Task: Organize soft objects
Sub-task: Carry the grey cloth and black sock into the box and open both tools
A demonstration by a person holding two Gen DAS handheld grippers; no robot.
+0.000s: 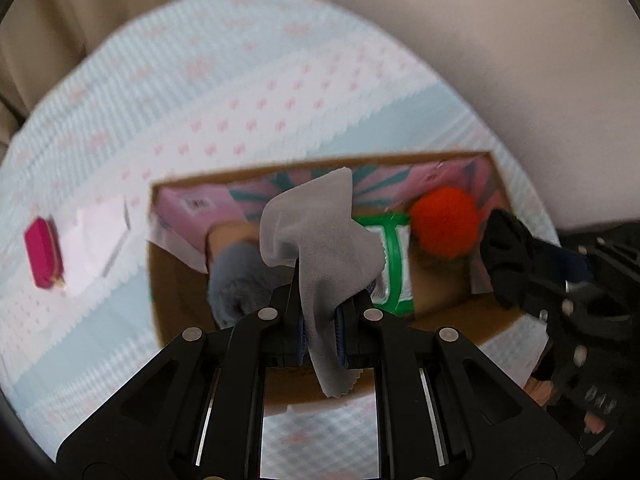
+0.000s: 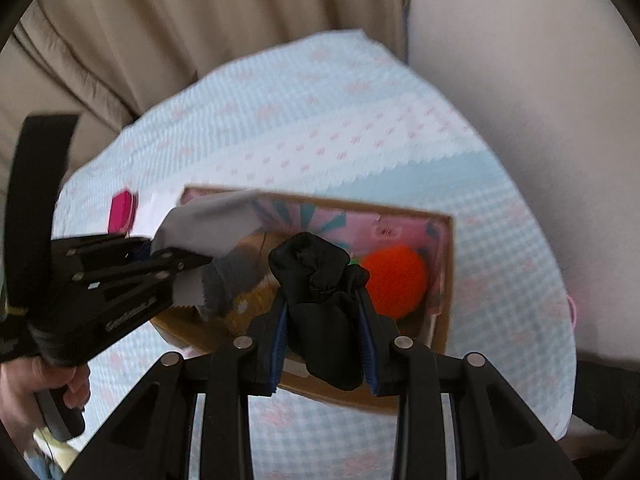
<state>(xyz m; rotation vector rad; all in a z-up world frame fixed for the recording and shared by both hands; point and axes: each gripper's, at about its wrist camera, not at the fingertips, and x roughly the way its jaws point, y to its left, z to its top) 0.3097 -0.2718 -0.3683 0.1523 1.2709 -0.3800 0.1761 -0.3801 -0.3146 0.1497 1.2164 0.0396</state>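
The bench (image 1: 248, 92) is covered with a pale blue and white cloth (image 2: 340, 128) printed with small pink marks and scalloped bands. An open cardboard box (image 1: 158, 280) sits on it near the middle. At about 9 o'clock from the box lies a white paper (image 1: 100, 236), and just beyond that, touching the paper's edge, a small pink pouch (image 1: 43, 254).

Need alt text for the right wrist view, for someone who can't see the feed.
The right tool is shut on a bunched black cloth above an open cardboard box holding an orange pom-pom. At left, the left tool grips a grey cloth over the same box, which sits on a pale blue patterned tablecloth.
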